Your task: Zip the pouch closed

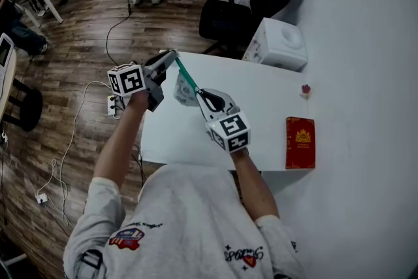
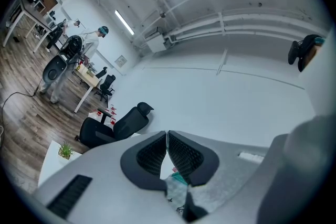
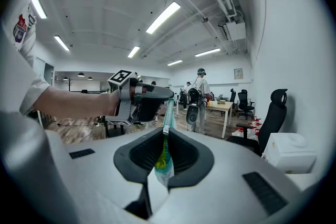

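A small pale pouch (image 1: 185,93) with a green zipper (image 1: 187,77) hangs in the air above the white table (image 1: 261,95), stretched between both grippers. My left gripper (image 1: 174,57) is shut on the far end of the zipper band; in the left gripper view its jaws (image 2: 167,136) meet with pouch fabric (image 2: 176,189) showing below them. My right gripper (image 1: 201,95) is shut at the near end. In the right gripper view, a small metal slider (image 3: 167,131) sits at its tips and the green zipper (image 3: 168,115) runs up to the left gripper (image 3: 169,98).
On the table lie a red booklet (image 1: 300,142), a small pink object (image 1: 305,89) and a white box (image 1: 277,42). A black office chair (image 1: 228,16) stands behind the table. A power strip (image 1: 114,103) and cables lie on the wooden floor at the left.
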A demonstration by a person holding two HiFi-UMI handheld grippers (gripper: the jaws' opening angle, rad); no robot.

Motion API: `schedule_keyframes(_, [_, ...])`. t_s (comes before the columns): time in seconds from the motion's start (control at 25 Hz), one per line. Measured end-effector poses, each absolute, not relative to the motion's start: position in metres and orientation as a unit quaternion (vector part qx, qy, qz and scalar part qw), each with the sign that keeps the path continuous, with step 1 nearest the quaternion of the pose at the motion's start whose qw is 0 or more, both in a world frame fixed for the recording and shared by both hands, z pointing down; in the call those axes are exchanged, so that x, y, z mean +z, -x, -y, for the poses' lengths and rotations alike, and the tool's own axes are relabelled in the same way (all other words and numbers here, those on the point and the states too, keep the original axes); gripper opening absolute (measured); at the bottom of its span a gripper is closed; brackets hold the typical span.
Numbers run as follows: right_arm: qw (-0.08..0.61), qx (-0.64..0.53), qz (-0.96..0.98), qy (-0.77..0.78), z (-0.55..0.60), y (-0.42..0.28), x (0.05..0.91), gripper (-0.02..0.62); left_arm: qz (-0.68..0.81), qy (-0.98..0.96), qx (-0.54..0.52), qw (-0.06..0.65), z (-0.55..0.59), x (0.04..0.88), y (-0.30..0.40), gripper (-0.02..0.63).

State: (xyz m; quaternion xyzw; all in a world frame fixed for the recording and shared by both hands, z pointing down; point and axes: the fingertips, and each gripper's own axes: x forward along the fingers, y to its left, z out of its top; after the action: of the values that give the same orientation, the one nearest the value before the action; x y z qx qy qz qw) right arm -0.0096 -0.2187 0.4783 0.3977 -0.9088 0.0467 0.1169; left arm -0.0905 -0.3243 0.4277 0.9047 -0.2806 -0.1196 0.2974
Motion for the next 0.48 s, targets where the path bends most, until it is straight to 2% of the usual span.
schedule_keyframes(0.48, [0.114, 0.051, 0.905, -0.407, 0.2123, 0.0027, 0.4802, 0.035, 0.282, -0.907, -0.112, 0.292, 0.3266, 0.4271, 0.0874, 0.015])
